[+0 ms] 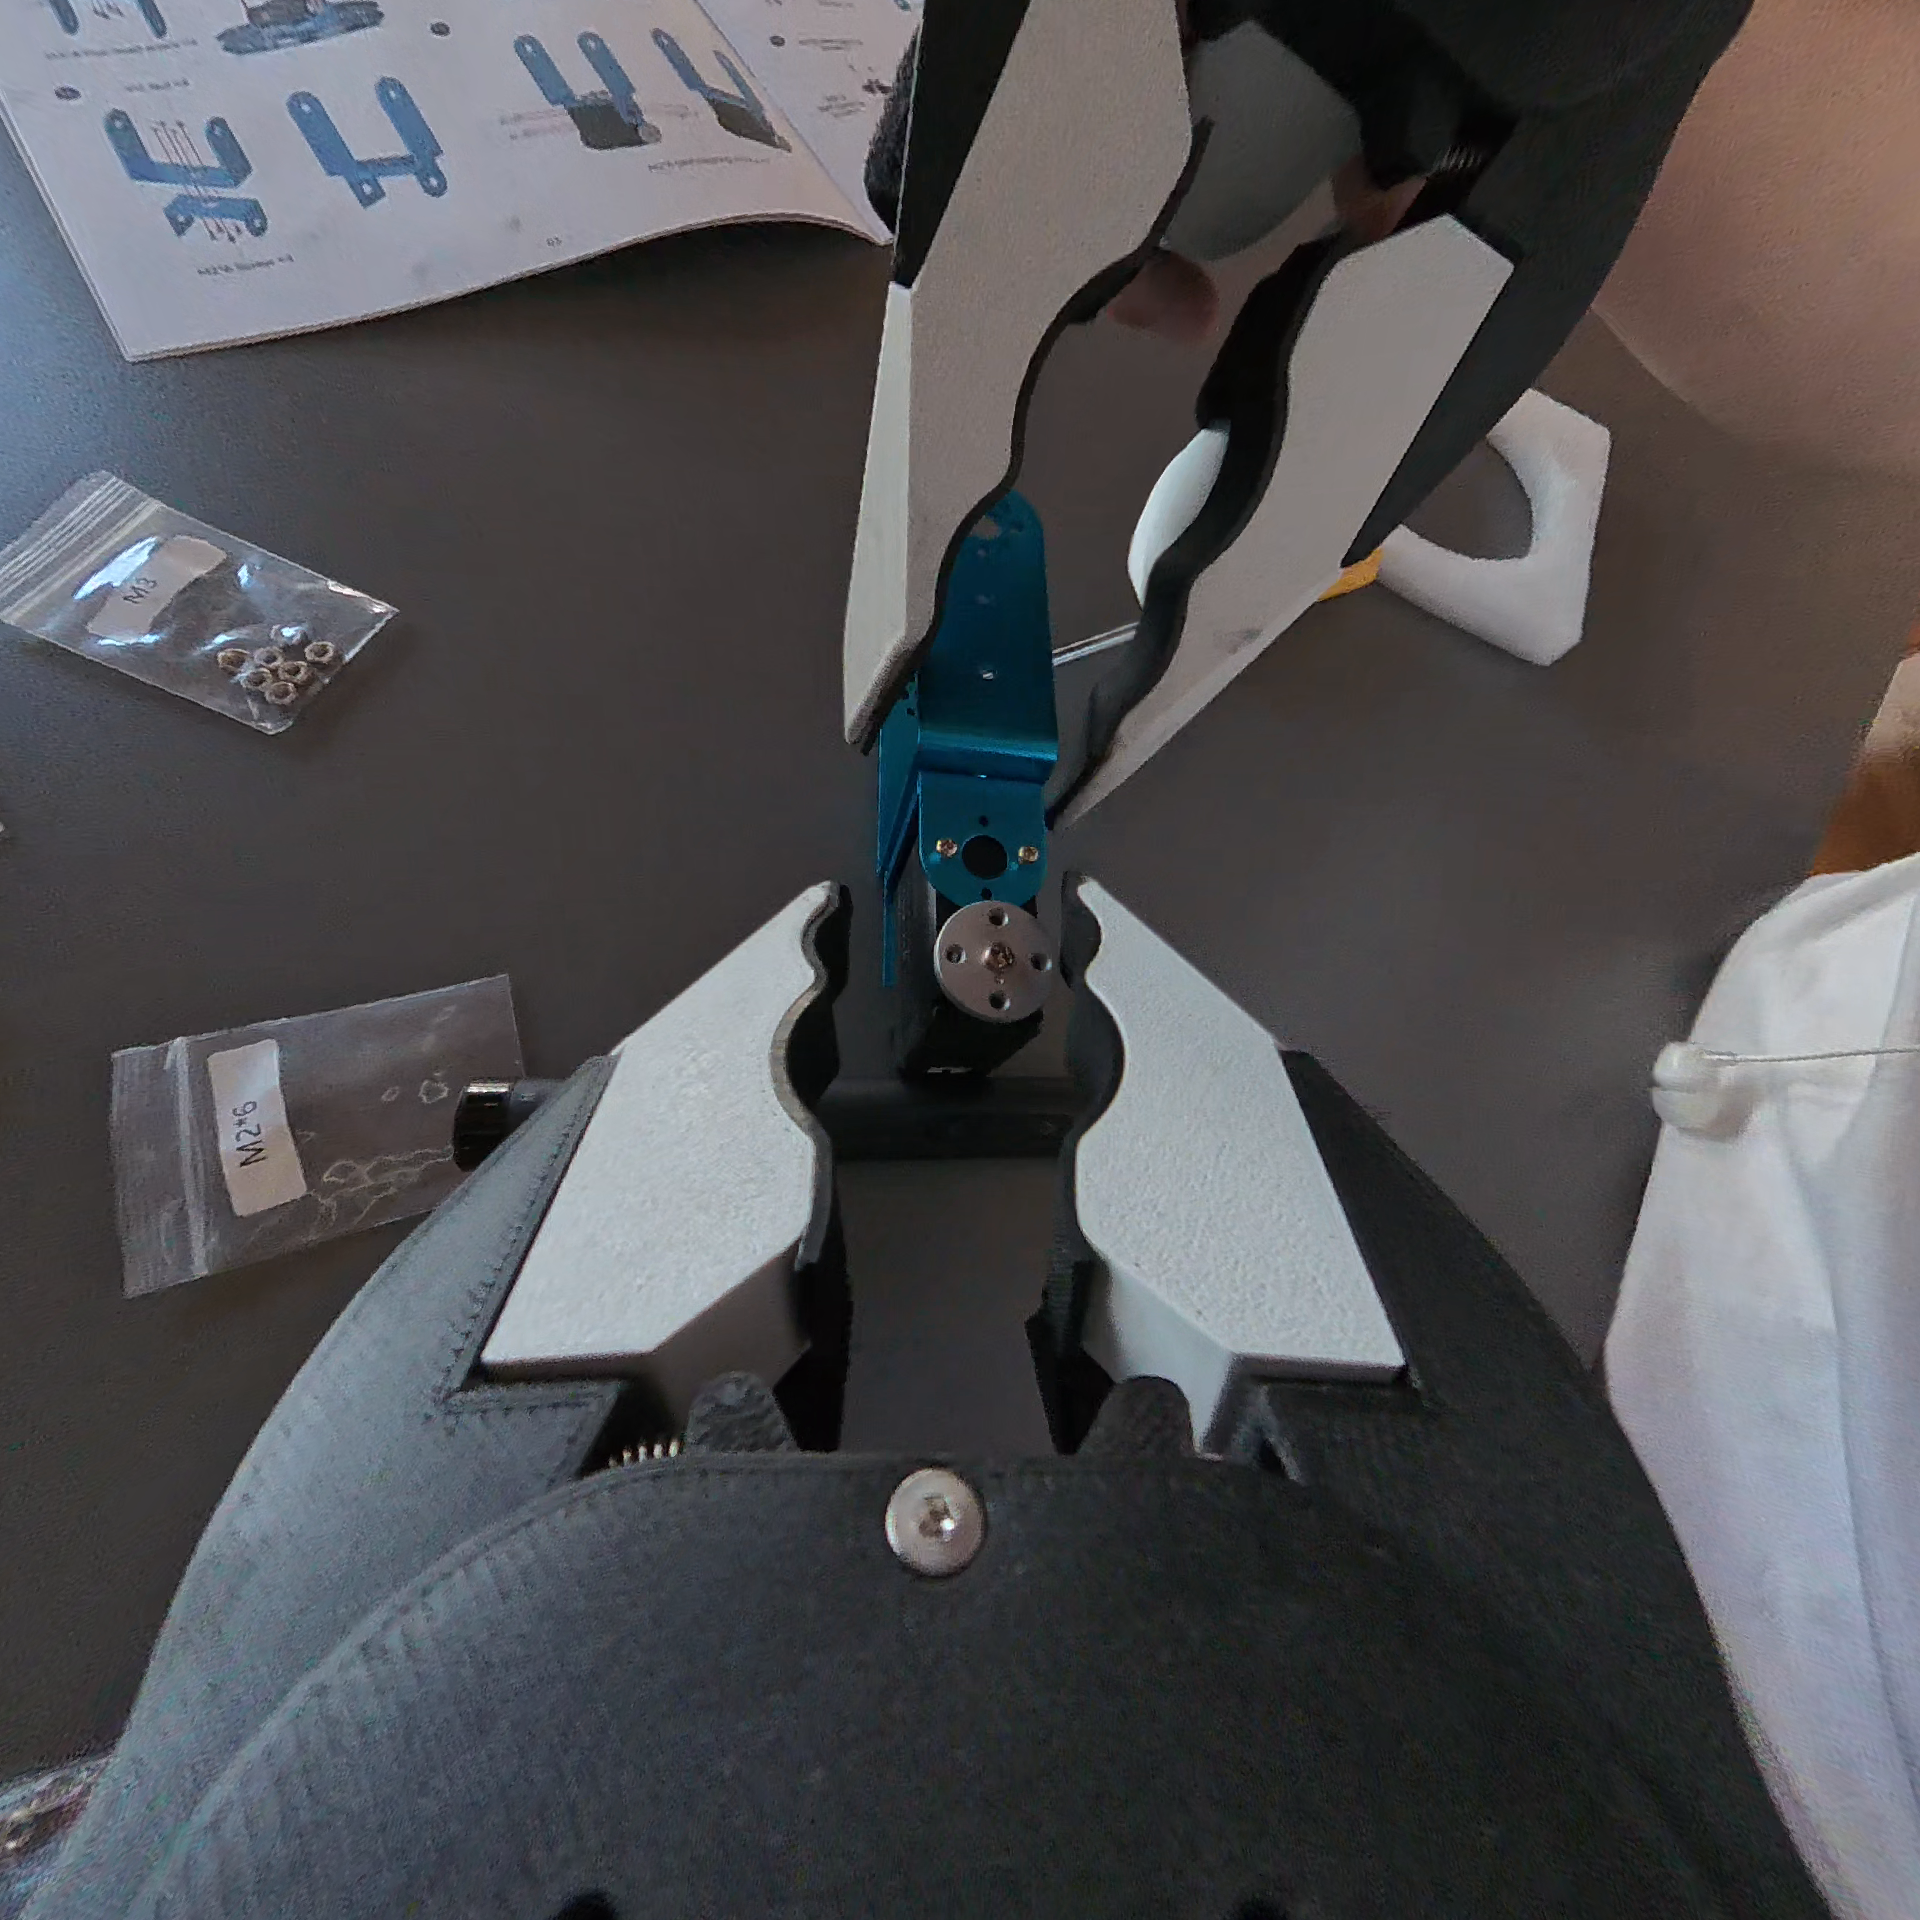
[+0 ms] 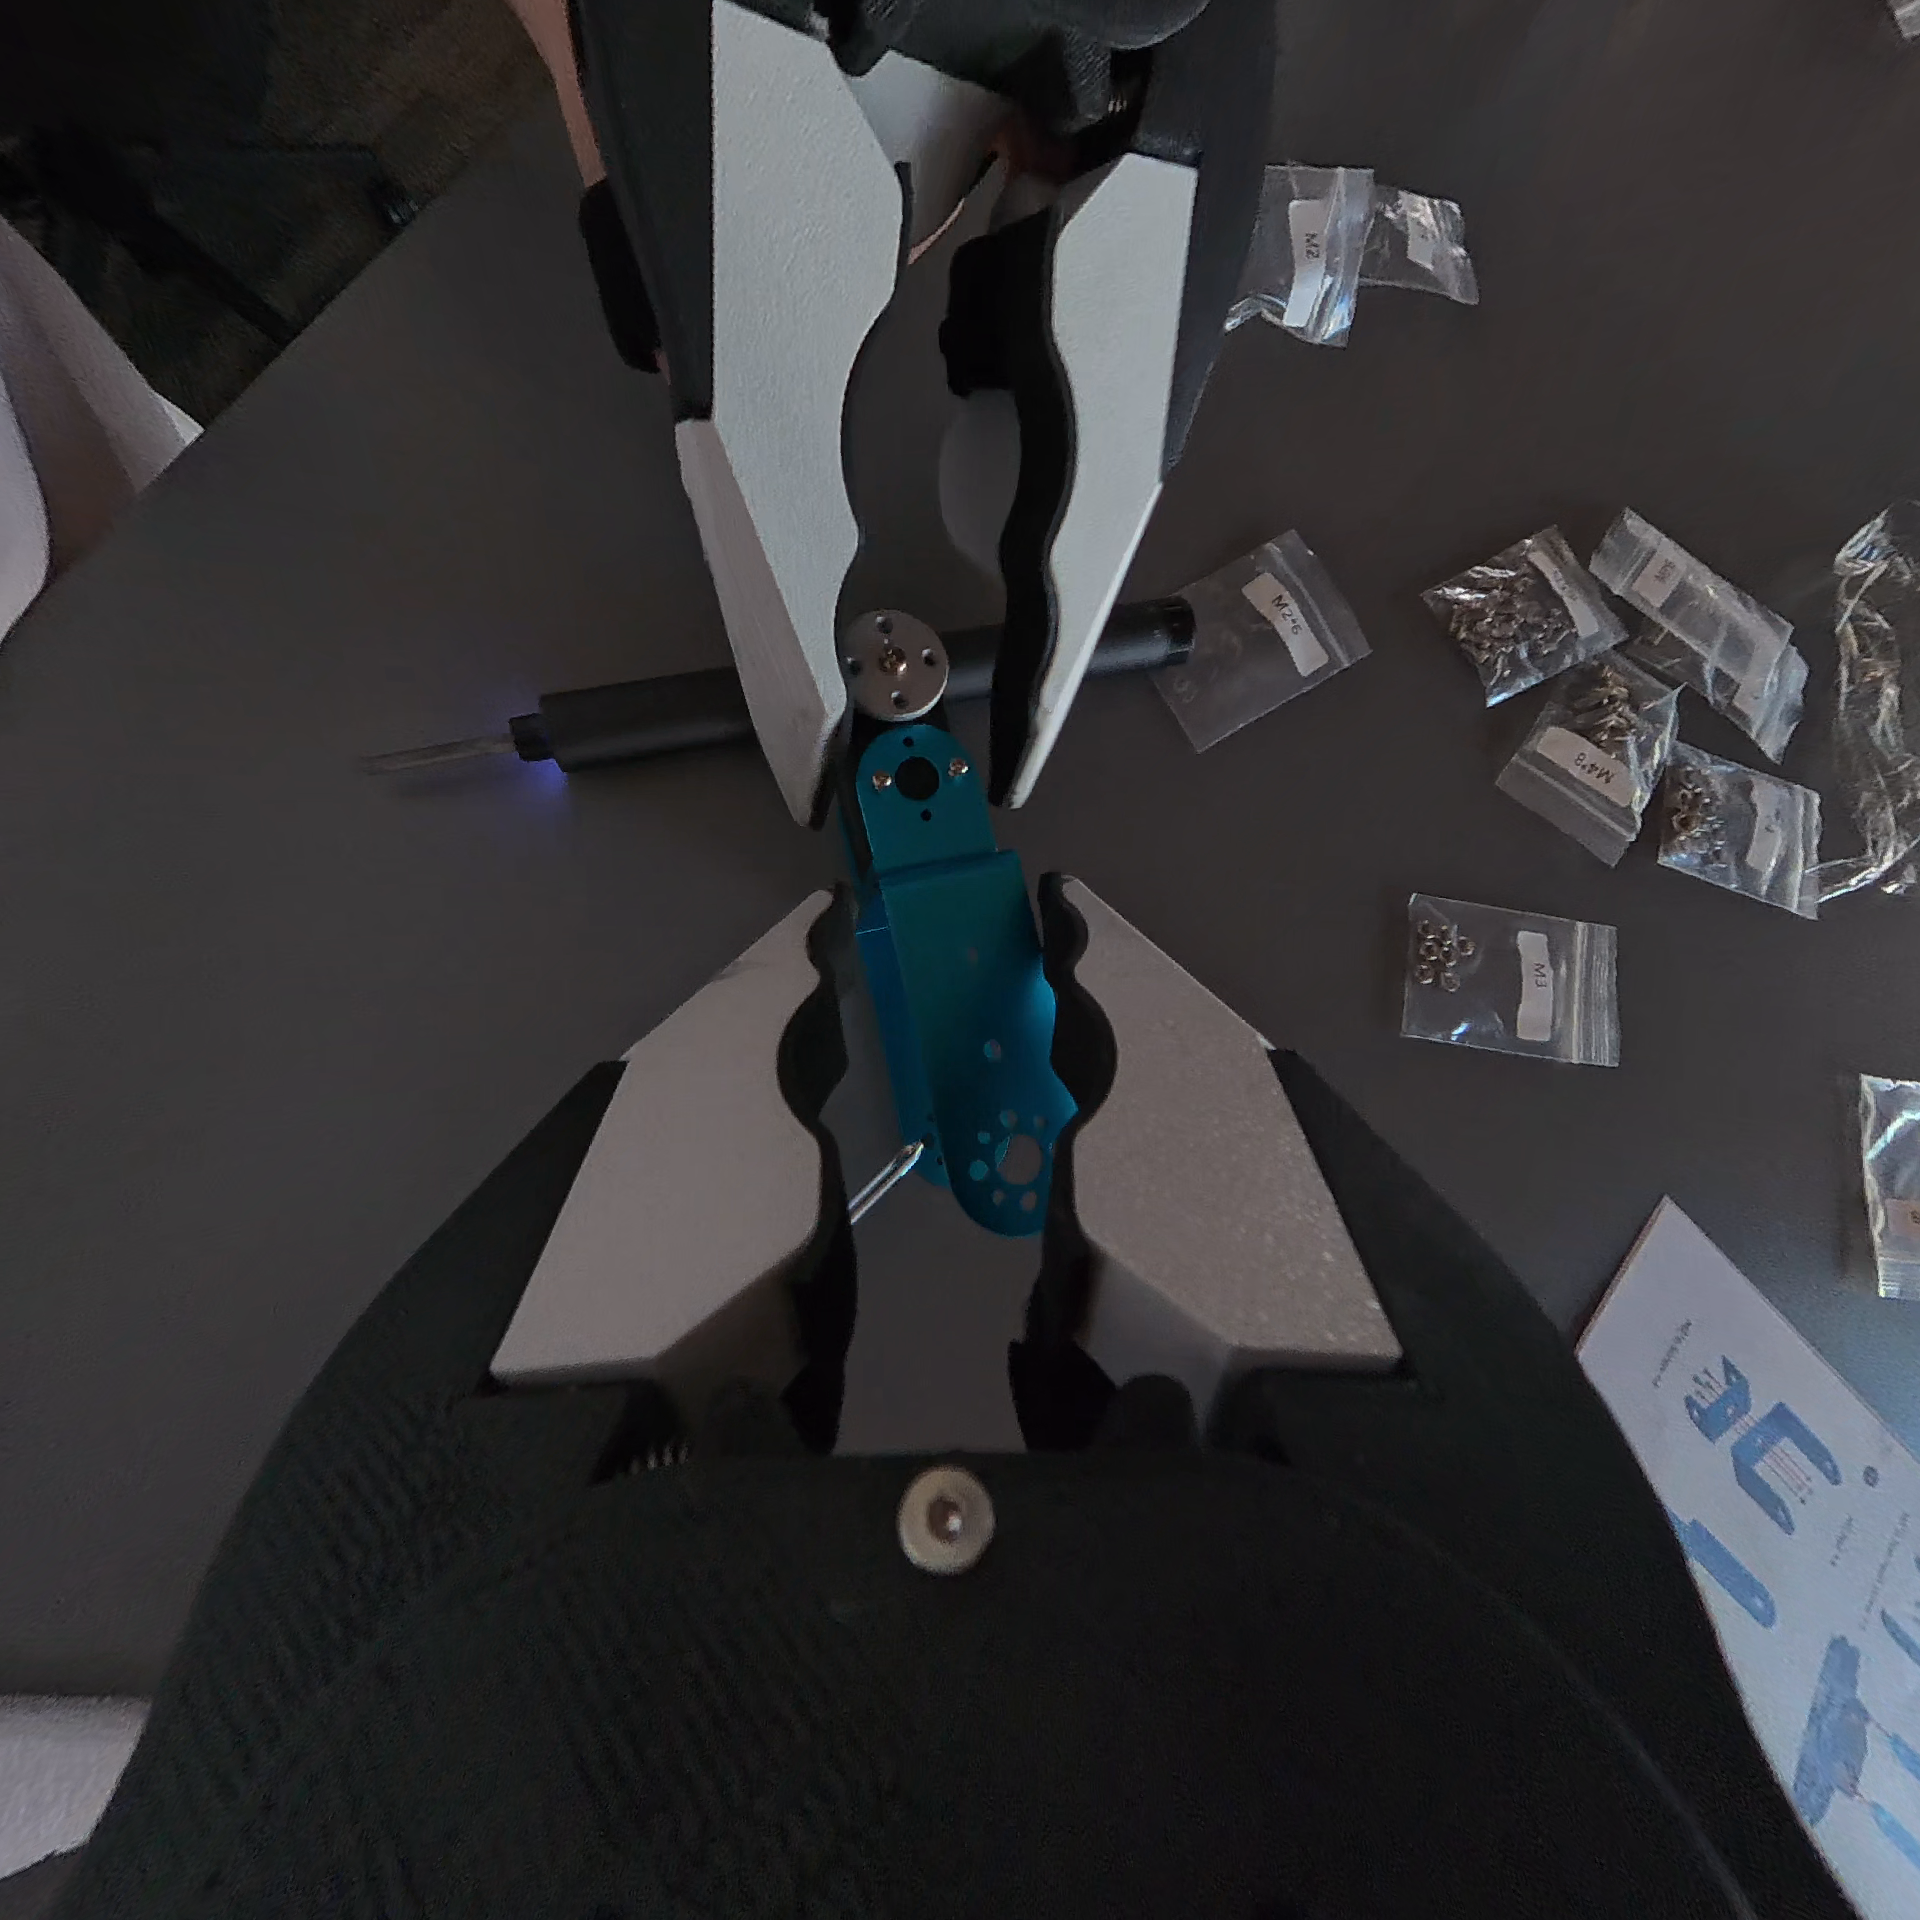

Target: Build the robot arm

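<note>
pinching a black servo, left gripper; right gripper clamps blue bracket

From my left wrist view the black servo body mostly hides between my fingers; the instruction sheet runs off the top edge. In the right wrist view the screwdriver passes behind the opposite gripper

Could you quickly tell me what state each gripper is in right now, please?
Left gripper: shut on the black servo with its silver disc.
Right gripper: shut on the blue bracket.
</note>
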Demonstrator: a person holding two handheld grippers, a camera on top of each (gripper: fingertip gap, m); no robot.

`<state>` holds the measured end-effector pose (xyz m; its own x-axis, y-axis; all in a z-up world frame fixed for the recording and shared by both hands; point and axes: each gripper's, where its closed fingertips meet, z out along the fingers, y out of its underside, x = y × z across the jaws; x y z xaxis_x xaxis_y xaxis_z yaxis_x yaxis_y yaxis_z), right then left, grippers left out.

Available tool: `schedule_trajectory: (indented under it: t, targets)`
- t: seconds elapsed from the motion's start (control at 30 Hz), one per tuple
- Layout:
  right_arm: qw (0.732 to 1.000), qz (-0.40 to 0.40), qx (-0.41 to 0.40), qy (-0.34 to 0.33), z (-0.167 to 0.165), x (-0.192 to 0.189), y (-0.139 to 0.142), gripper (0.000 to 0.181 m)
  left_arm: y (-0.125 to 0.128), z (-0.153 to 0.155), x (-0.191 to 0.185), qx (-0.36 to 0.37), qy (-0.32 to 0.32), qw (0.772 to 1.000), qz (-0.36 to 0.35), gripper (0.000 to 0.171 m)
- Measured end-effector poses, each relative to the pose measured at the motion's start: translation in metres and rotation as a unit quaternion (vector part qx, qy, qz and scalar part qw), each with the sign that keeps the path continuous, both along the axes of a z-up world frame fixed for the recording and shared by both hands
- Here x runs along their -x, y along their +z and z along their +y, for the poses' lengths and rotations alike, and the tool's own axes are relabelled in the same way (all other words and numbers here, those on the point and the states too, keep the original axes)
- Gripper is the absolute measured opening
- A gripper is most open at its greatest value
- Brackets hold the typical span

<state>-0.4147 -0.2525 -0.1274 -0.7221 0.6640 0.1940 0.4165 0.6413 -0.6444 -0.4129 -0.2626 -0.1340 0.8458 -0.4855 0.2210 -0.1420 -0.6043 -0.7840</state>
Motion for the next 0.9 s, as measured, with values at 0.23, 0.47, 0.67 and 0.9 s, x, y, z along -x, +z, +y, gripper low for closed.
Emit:
schedule_trajectory:
  t: [0.23, 0.47, 0.67, 0.9]
  targets:
    - [1.0, -0.003, 0.027, -0.01, 0.0019, 0.0002, 0.0018, 0.028, -0.0001, 0.0003, 0.0026, -0.005, 0.001, 1.0, -0.004, 0.025]
    - [0.999, -0.004, 0.028, -0.027, 0.0032, -0.0001, 0.0014, 0.028, 0.0005, 0.0018, 0.002, -0.024, 0.023, 0.999, -0.004, 0.024]
    - [0.999, -0.005, 0.035, -0.041, 0.0042, -0.0012, 0.0016, 0.028, 0.001, 0.0031, 0.0012, -0.029, 0.04, 0.999, -0.013, 0.025]
    - [0.997, 0.003, 0.043, -0.057, 0.0048, -0.001, 0.0018, 0.028, 0.0011, 0.0042, 0.0021, -0.031, 0.055, 0.998, -0.023, 0.027]
